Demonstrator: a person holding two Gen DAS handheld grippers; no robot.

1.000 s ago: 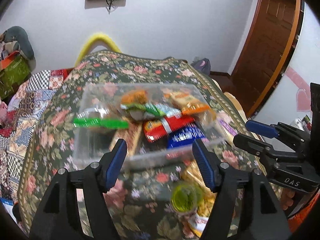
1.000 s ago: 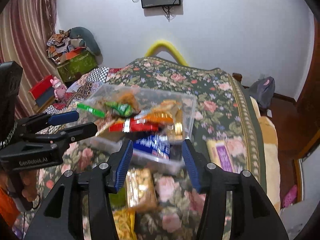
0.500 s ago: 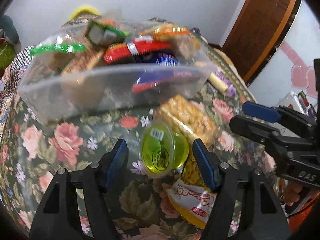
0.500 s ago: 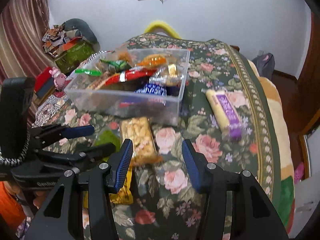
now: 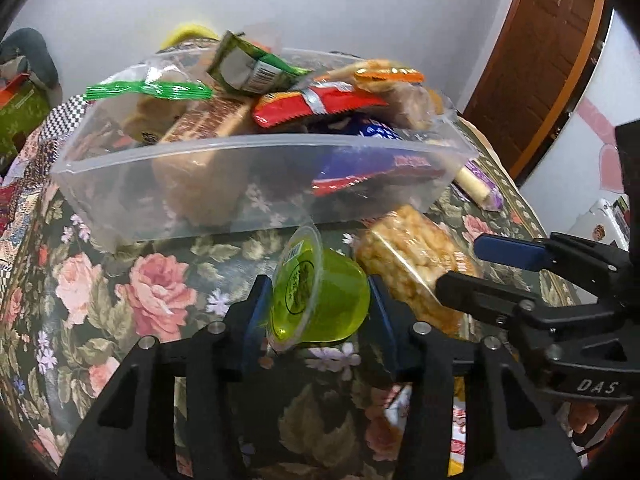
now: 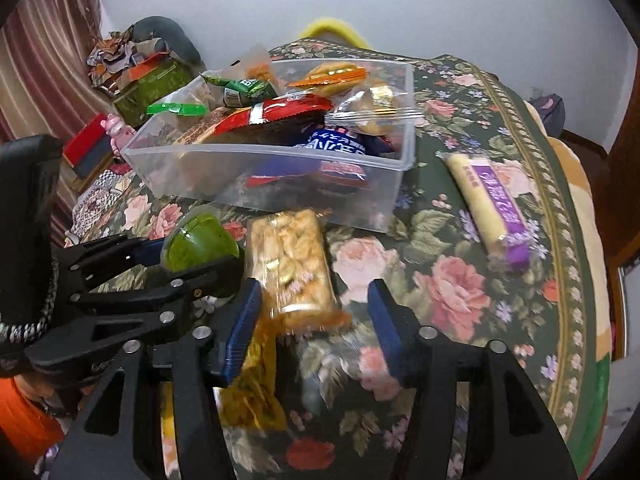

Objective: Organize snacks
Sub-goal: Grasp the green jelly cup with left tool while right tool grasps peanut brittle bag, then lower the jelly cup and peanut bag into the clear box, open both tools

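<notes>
My left gripper (image 5: 316, 300) is shut on a green jelly cup (image 5: 320, 296), which lies on its side between the blue pads, just in front of the clear plastic snack box (image 5: 240, 184). In the right wrist view the cup (image 6: 200, 242) sits in the left gripper (image 6: 192, 258). My right gripper (image 6: 312, 312) is open, its jaws straddling the near end of a clear pack of golden crackers (image 6: 294, 264) on the floral cloth. The box (image 6: 280, 176) holds several wrapped snacks.
A purple and cream snack roll (image 6: 492, 204) lies to the right of the box. A yellow packet (image 6: 248, 376) lies under the right gripper's left finger. The cracker pack (image 5: 412, 256) lies right of the cup. The floral cloth (image 6: 460, 292) covers the surface.
The left gripper has closed on the green jelly cup. The right gripper has come down and forward over the cracker pack, still open.
</notes>
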